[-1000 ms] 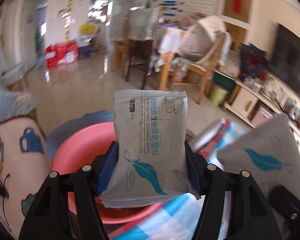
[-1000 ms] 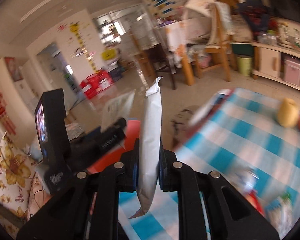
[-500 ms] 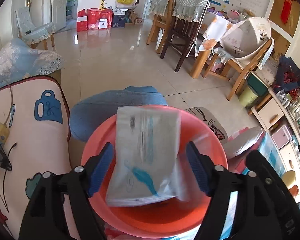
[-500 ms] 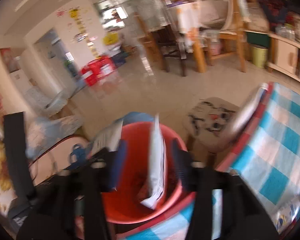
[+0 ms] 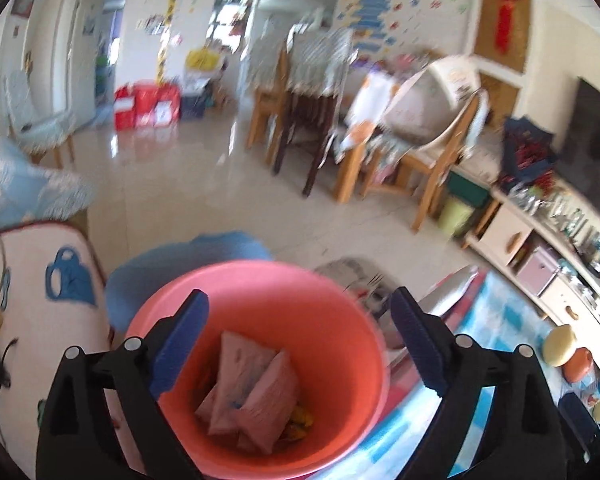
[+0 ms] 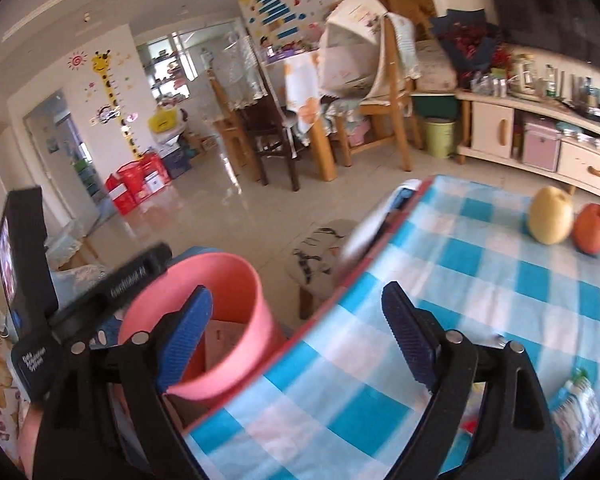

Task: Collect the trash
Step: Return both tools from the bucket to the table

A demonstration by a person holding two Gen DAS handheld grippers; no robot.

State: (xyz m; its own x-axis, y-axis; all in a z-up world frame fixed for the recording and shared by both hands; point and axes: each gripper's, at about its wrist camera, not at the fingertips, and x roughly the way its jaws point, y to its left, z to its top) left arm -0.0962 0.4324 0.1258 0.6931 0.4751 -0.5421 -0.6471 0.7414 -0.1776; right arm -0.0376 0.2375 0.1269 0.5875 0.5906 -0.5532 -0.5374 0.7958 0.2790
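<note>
Both jaws are opening and empty: the left hand-held gripper (image 5: 298,344) hangs above the pink bucket (image 5: 340,300) holding packets (image 5: 252,388); the right hand-held gripper (image 6: 296,328) beside it could knock the rim and tip it.

L gripper (image 5: 298,344) blk frame | blue ribbed jaws | silver screws

- The left tongs (image 5: 298,344) hang over a pink bucket (image 5: 340,320), their blue-padded jaws opening with nothing between them.
- Two grey wipe packets (image 5: 252,392) lie tilted against each other at the bucket's bottom, something yellow (image 5: 302,416) beside them.
- A blue stool (image 5: 196,256) stands just behind the bucket.
- To the right, the desk's blue-checked cloth (image 5: 496,320) carries a pale fruit (image 5: 560,350) and an orange fruit (image 5: 578,366), side by side.
</note>
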